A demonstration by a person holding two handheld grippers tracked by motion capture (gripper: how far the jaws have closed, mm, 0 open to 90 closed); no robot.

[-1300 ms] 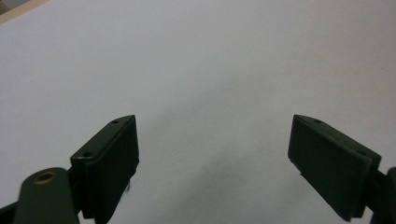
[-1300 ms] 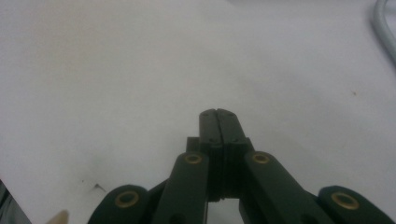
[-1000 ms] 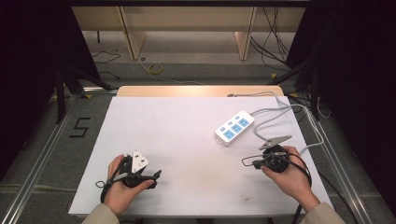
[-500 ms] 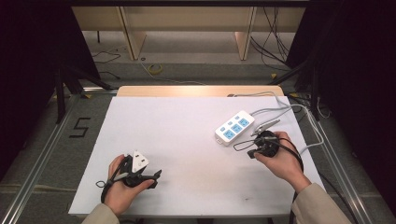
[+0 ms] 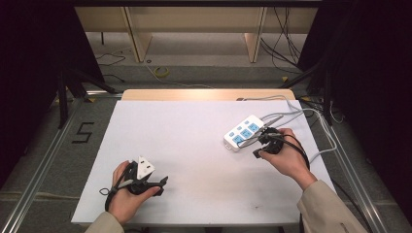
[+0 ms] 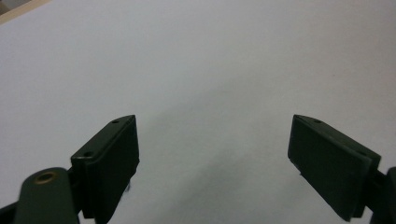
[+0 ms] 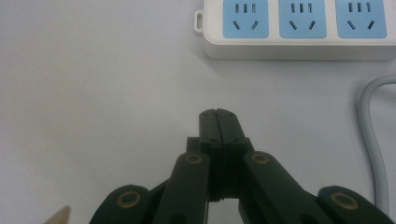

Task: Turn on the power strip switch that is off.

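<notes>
Both claws are matte black with flat rectangular pads and brass-coloured pivot pins; the left claw (image 5: 163, 181) has a white three-cornered plate on top, black cables trailing, and beige sleeves.

A white power strip (image 5: 244, 132) with blue sockets lies flat, angled, at the table's right side, grey cord attached.

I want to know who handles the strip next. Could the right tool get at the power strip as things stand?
Probably yes. The right tool sits just beside the power strip, jaws shut, with bare table between them. It would have to open first to grip it.
</notes>
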